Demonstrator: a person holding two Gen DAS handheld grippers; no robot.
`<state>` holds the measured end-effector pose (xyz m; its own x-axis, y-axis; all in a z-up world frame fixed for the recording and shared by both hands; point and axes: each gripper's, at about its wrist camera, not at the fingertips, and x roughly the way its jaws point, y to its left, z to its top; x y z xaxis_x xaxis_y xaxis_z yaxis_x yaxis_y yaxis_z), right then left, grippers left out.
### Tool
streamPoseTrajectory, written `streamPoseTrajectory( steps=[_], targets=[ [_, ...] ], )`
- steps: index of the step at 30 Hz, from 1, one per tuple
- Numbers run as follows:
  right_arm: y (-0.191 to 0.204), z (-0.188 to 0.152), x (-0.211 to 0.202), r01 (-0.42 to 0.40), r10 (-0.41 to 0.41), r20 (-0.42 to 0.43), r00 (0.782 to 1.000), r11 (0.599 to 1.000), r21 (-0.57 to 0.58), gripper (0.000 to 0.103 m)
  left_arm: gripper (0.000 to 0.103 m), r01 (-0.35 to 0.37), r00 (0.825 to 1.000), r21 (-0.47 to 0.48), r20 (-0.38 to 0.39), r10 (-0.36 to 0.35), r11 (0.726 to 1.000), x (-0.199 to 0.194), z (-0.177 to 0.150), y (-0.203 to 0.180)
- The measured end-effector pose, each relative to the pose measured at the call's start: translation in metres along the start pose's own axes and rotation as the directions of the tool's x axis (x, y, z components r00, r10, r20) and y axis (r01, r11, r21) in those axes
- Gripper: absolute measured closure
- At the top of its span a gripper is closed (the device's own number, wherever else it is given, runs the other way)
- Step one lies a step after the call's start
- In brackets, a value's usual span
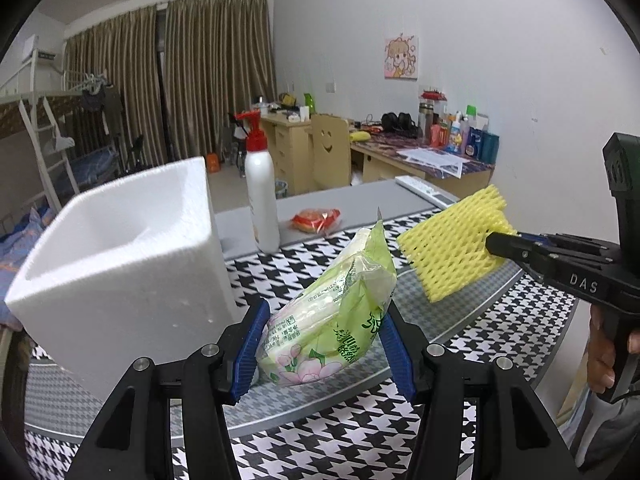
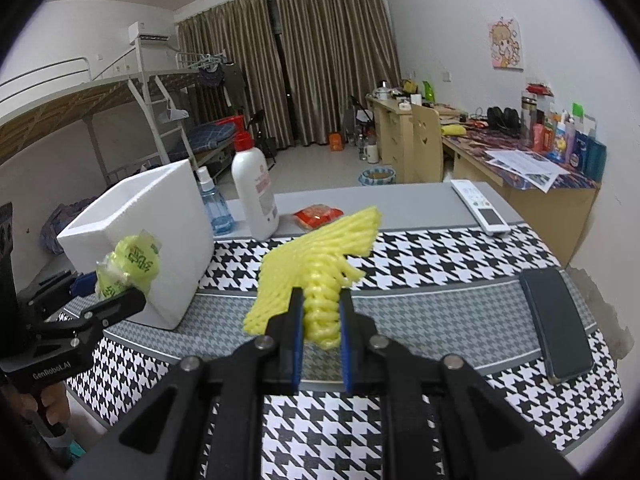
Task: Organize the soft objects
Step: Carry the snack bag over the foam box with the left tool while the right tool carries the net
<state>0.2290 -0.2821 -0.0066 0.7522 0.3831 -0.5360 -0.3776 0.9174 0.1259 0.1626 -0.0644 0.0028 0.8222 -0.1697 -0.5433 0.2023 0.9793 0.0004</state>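
A green tissue pack (image 1: 332,312) hangs above the table, with my left gripper (image 1: 322,312) shut on its lower end between blue pads. The same tissue pack (image 2: 130,266) shows beside the box in the right wrist view, held in the left gripper (image 2: 114,294). My right gripper (image 2: 320,312) is shut on a yellow foam net (image 2: 320,264), pinching its near end so the rest fans out forward. From the left wrist view that foam net (image 1: 452,240) floats at the right, clamped by the right gripper (image 1: 500,242). A white foam box (image 1: 120,256), open on top, stands left of both.
On the houndstooth cloth (image 2: 420,256) lie a dark phone (image 2: 558,322) at the right and a white remote (image 2: 480,206) farther back. A white bottle with a red cap (image 2: 254,188), a blue spray bottle (image 2: 212,204) and a red snack packet (image 2: 318,214) stand behind the box. A hand (image 1: 604,344) grips the right handle.
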Motion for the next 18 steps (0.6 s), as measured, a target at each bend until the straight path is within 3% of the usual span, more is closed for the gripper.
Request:
streamPoseTrajectory(
  steps=[18],
  targets=[
    [0.018,0.023,-0.009,-0.029,0.031,0.091,0.995,0.999,-0.024,0.084,0.046,-0.028,0.996,0.015,0.088,0.026,1.000,-0.018,0.022,0.007]
  ],
)
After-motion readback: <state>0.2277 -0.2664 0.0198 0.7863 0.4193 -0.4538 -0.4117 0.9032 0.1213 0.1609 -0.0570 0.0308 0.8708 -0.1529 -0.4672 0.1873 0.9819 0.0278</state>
